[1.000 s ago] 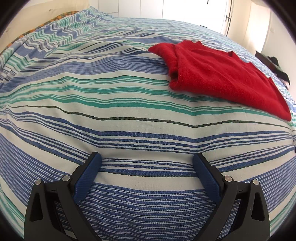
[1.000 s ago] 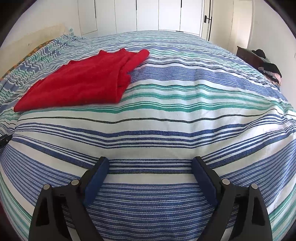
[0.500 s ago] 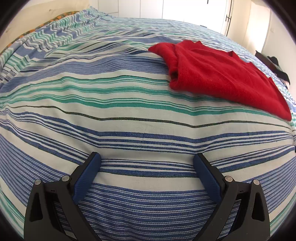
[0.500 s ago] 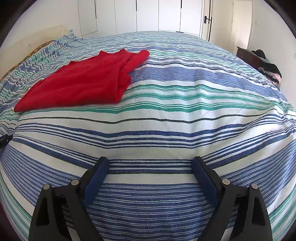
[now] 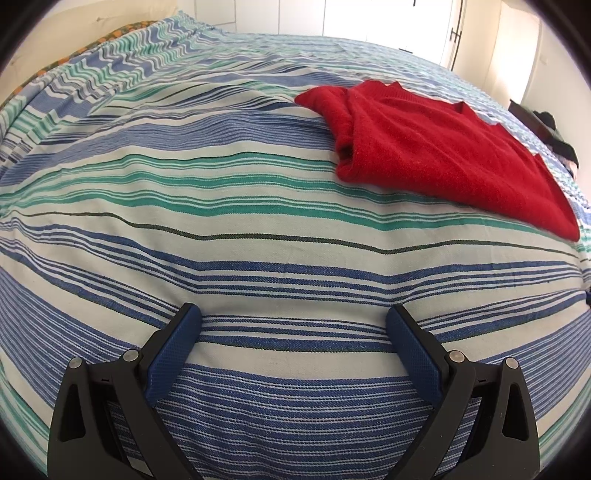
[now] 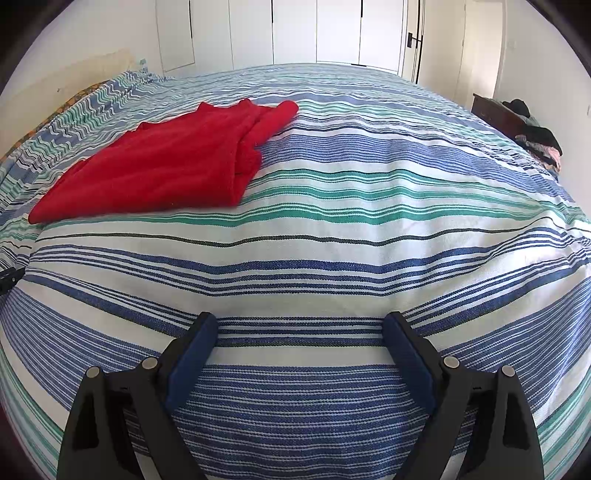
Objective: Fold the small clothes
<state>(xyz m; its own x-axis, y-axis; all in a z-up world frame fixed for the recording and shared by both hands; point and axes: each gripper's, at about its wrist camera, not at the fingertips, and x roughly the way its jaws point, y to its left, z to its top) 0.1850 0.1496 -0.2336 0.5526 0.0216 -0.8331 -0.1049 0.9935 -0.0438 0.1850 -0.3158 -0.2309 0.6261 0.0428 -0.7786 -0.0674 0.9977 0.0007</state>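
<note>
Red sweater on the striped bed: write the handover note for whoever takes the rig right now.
Left gripper: open, empty, over bare striped bedspread.
Right gripper: open, empty, over the bedspread too.
Red sweater: lies farther up the bed between both views, apparently folded in half, one sleeve end sticking out at the top.
Done: seemingly one fold.
Left: probably tuck the sleeve and fold again.

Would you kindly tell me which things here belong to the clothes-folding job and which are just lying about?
Job:
- red sweater, part-folded on the striped bedspread
- left gripper and right gripper, both open and empty

Lying about:
- dark clothes heap beside the bed
- white wardrobe doors
</note>
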